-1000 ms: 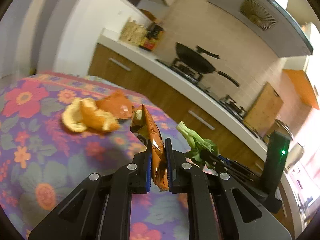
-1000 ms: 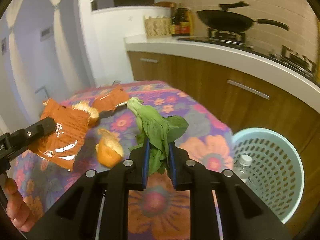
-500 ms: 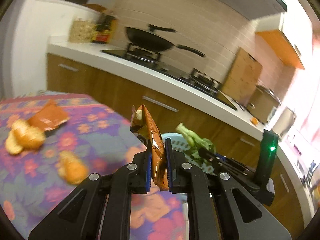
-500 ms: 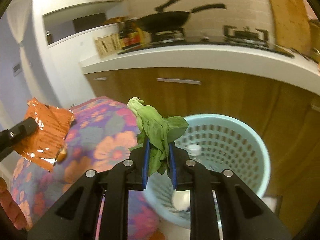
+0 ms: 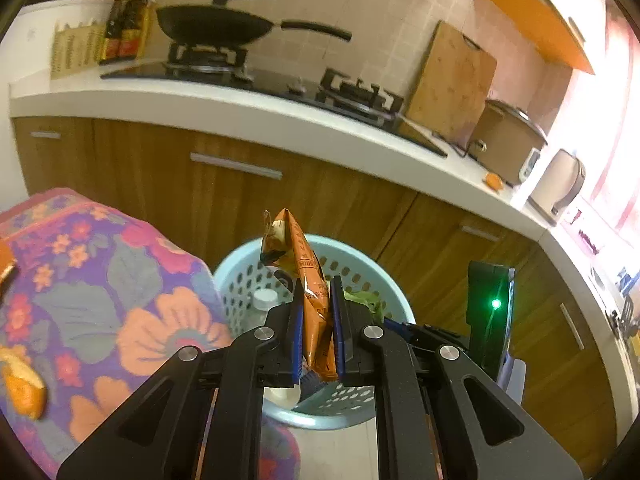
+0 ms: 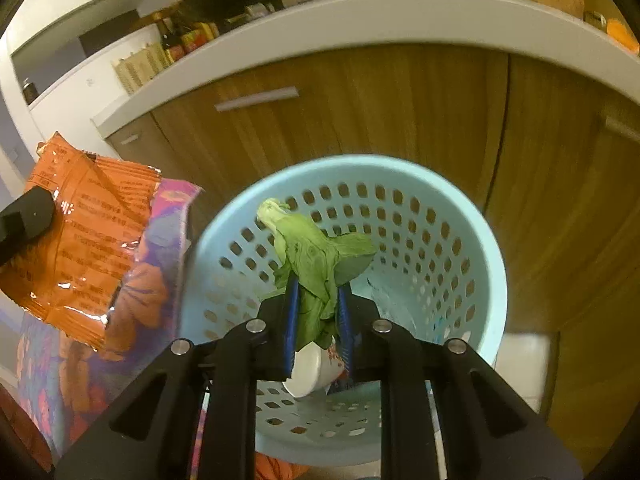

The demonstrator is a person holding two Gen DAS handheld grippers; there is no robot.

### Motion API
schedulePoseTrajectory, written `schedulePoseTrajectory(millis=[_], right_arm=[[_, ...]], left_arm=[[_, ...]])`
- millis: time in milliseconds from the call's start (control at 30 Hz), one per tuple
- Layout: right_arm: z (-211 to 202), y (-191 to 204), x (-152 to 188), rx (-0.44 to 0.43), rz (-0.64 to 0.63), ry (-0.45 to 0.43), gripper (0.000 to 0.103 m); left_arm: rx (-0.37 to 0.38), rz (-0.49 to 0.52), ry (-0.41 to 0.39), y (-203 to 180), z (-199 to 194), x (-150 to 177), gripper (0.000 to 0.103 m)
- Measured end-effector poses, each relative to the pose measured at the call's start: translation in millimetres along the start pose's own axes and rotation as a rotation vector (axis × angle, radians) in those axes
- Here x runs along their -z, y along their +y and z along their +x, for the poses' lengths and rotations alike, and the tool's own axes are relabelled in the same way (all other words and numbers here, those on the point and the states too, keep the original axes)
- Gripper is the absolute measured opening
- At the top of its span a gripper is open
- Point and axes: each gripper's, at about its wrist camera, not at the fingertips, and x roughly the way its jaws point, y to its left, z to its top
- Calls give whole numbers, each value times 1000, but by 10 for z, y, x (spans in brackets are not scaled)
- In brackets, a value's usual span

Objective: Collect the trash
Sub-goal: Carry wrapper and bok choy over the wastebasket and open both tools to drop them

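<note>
Below both grippers stands the pale blue perforated basket (image 6: 448,240), on the floor between the flowered tablecloth (image 5: 104,300) and the wooden cabinet fronts (image 5: 168,184). It lies straight ahead and beneath the right gripper (image 6: 318,316), which looks nearer its middle; the left gripper (image 5: 316,320) hangs closer to the rim on the table side. A white paper cup (image 6: 308,368) and a clear bottle (image 5: 266,300) already lie inside. An orange snack wrapper (image 5: 308,280) is clamped firmly in the left jaws, its long axis upright. The right jaws have just been opening a little, yet a wilted green leaf (image 6: 316,256) sits between them, stalk end up, and the pads seem to touch it. Orange peel (image 5: 24,388) waits on the cloth.
</note>
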Motion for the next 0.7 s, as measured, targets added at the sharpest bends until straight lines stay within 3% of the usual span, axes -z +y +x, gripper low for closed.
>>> schedulePoseTrajectory(millis=[200, 433, 567, 700], right_arm=[[122, -185, 61, -21, 49, 47, 21], [-2, -358, 94, -1, 96, 24, 21], [-132, -387, 63, 9, 102, -3, 21], [-249, -386, 39, 13, 97, -28, 21]], left_arm=[[-6, -6, 68, 5, 331, 46, 10], [3, 21, 141, -69, 562, 96, 10], [-7, 34, 151, -89, 581, 139, 28], [-17, 39, 141, -86, 526, 150, 31]])
